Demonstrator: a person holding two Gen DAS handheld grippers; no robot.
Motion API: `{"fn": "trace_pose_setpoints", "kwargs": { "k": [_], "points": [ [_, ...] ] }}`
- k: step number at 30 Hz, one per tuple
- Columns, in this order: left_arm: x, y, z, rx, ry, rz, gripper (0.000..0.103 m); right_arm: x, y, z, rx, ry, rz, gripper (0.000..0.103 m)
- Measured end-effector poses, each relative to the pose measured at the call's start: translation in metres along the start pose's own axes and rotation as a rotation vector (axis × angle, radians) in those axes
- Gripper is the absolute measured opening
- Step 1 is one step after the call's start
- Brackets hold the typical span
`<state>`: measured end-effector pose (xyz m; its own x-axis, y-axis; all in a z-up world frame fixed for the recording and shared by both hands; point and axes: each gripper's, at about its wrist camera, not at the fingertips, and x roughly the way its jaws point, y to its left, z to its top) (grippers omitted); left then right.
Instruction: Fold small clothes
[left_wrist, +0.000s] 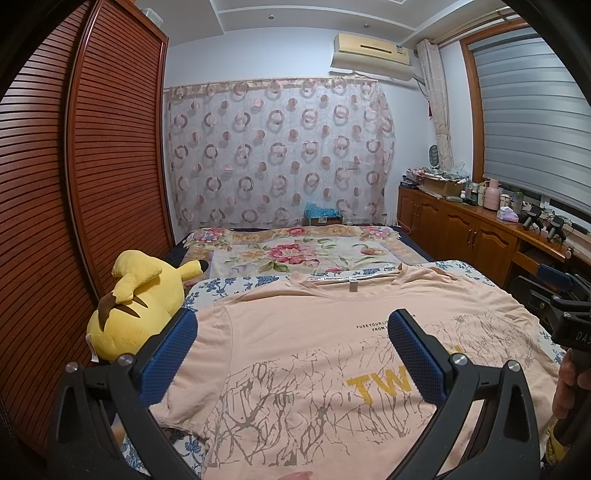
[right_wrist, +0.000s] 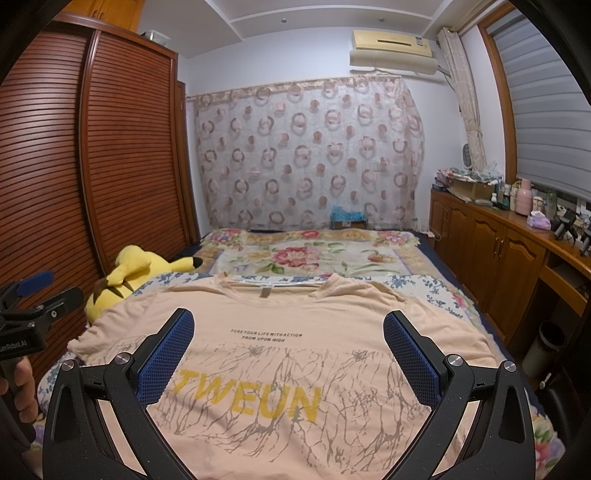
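Observation:
A peach T-shirt (left_wrist: 317, 332) (right_wrist: 295, 317) lies spread flat, print side up, on the bed, with its collar at the far end; it carries the yellow word TWEUN and a grey branch pattern. My left gripper (left_wrist: 291, 325) hovers open above the shirt's left half, near the left sleeve, with nothing between its blue pads. My right gripper (right_wrist: 288, 325) hovers open above the middle of the shirt, also holding nothing. Each gripper's body shows at the edge of the other's view, held by a hand.
A yellow plush toy (left_wrist: 140, 299) (right_wrist: 125, 277) lies at the bed's left edge beside the shirt. A floral blanket (left_wrist: 295, 251) covers the far bed. A slatted wardrobe (left_wrist: 74, 184) stands on the left, wooden cabinets (right_wrist: 498, 251) with clutter on the right.

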<state>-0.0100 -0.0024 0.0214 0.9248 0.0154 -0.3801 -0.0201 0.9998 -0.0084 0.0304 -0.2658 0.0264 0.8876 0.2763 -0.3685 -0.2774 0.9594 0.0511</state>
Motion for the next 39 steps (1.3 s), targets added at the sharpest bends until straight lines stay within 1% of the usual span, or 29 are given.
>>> {"fn": "trace_pose_setpoints", "kwargs": {
  "k": [8,9,15,19,22,27,33,39],
  "points": [
    [0.002,0.000,-0.002,0.000,0.000,0.001,0.103,0.001,0.001,0.000,0.000,0.002,0.002,0.103],
    [-0.005,0.002,0.008,-0.002,0.002,0.002,0.103,0.001,0.001,0.000,-0.001,0.006,0.004,0.103],
    [0.000,0.013,0.010,-0.006,0.049,0.019,0.103,0.012,0.009,-0.006,-0.011,0.045,0.025,0.103],
    [0.005,0.027,0.002,-0.012,0.068,0.038,0.103,0.026,0.015,-0.009,-0.017,0.075,0.045,0.103],
    [0.016,0.042,-0.010,-0.024,0.085,0.049,0.103,0.034,0.021,-0.010,-0.031,0.089,0.055,0.103],
    [0.028,0.060,-0.020,-0.030,0.119,0.063,0.103,0.050,0.034,-0.010,-0.057,0.119,0.088,0.103],
    [0.043,0.081,-0.041,-0.019,0.178,0.098,0.103,0.063,0.055,-0.008,-0.103,0.135,0.131,0.103],
    [0.056,0.102,-0.052,-0.025,0.225,0.099,0.103,0.070,0.073,-0.006,-0.138,0.144,0.161,0.103]
  ]
}}
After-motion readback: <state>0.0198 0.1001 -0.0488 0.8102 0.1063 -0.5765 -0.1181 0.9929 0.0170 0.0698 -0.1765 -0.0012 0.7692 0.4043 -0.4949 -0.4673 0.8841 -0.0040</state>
